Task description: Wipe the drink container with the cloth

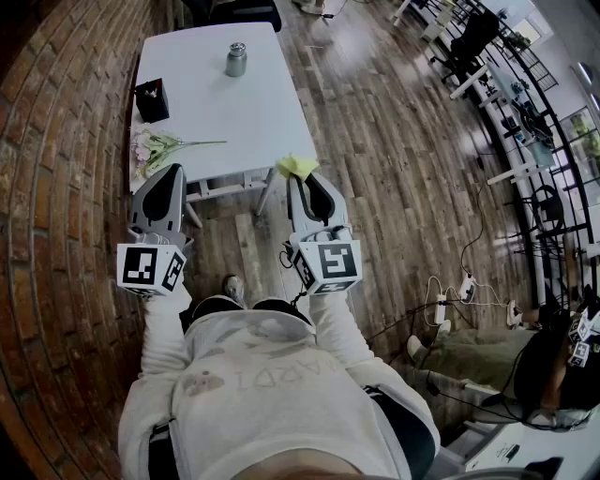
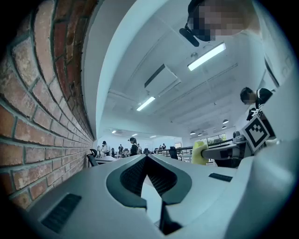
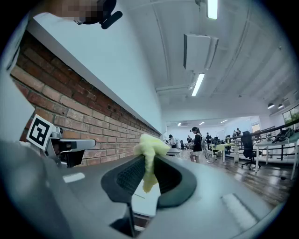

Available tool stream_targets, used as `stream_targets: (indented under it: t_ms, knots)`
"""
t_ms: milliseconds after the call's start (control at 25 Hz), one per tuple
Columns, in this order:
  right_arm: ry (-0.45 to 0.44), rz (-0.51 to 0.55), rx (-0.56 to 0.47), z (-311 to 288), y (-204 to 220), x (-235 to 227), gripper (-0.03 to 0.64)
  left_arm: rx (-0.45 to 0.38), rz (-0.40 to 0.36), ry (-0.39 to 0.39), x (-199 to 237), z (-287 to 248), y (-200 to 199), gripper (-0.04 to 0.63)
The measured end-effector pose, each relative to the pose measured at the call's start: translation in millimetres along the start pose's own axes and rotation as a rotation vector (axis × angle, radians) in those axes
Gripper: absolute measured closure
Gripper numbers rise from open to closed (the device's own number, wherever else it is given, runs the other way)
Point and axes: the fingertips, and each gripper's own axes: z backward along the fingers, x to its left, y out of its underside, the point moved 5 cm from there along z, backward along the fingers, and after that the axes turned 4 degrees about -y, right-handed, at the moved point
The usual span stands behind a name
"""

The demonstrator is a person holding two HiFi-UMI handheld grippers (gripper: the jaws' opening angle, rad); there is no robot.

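The drink container (image 1: 236, 59), a small metal flask, stands upright at the far part of the white table (image 1: 244, 112). A yellow cloth (image 1: 297, 166) is pinched in my right gripper (image 1: 299, 178), just in front of the table's near edge. The same cloth (image 3: 149, 151) bunches above and hangs between the jaws in the right gripper view. My left gripper (image 1: 175, 170) is shut with nothing in it, held at the near left corner of the table. Its jaws meet at the tips (image 2: 147, 158). Both grippers are far short of the container, which neither gripper view shows.
A black box (image 1: 151, 99) and a bunch of flowers (image 1: 157, 145) lie along the table's left side. A brick wall (image 1: 56, 187) runs close on the left. A dark chair (image 1: 244, 11) stands beyond the table. Another person (image 1: 525, 361) sits low at the right, near a power strip (image 1: 441, 305).
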Motion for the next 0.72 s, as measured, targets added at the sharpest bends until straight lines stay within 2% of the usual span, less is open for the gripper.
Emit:
stream_targets:
  t_ms: [400, 720]
  knots:
    - [0.000, -0.004, 0.005, -8, 1, -4, 0.545, -0.001, 0.003, 0.000, 3, -9, 0, 0.595]
    - [0.017, -0.023, -0.020, -32, 6, -6, 0.545, 0.000, 0.001, 0.007, 22, -26, 5, 0.595]
